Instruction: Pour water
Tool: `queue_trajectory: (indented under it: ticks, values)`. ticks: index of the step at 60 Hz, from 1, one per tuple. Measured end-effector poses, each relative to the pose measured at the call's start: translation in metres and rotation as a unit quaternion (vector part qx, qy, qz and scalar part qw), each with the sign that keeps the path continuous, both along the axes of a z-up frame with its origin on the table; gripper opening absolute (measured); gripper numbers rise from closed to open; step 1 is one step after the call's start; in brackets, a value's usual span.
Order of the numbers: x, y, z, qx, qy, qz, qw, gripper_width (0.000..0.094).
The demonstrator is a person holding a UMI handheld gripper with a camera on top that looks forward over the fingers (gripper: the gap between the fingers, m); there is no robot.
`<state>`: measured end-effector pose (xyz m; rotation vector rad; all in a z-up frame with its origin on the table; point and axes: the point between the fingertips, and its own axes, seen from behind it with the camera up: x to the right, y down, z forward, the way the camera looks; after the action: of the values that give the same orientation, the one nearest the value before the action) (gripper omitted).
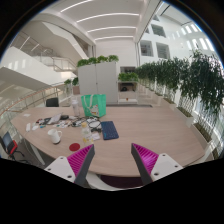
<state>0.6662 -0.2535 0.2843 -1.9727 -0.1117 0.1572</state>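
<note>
My gripper (112,158) hangs over the near edge of a round wooden table (150,128). Its two fingers, with magenta pads (81,157), stand wide apart with nothing between them. A green bottle-like container (100,104) stands at the far side of the table, well beyond the fingers. Next to it stands a second green object (87,103). A small white cup (55,136) sits on the table, ahead of the left finger. No water is visible.
A blue notebook (109,130) lies mid-table. Papers and small items (50,123) spread over the left part. A small magenta object (74,147) lies near the left finger. Chairs, white cabinets (98,76) and potted plants (180,75) stand behind the table.
</note>
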Motion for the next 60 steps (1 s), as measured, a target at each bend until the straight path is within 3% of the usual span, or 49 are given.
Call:
queue_trajectory:
  ticks: [18,31,37,42,53,60]
  values:
    - [-0.015,-0.018,0.003,-0.001,-0.029,-0.065,0.997,0.0811]
    - [-0.046,-0.024,0.001,0.007,-0.046,-0.092,0.995,0.0808]
    - [-0.07,-0.02,-0.002,0.019,-0.036,-0.084,0.996,0.0813]
    - [-0.099,-0.012,0.0,0.065,-0.017,-0.057,0.996,0.0813]
    - [-0.167,0.03,-0.056,0.058,0.023,-0.029,0.998,0.0813]
    - [-0.19,0.082,-0.085,0.076,0.013,-0.039,0.996,0.0803]
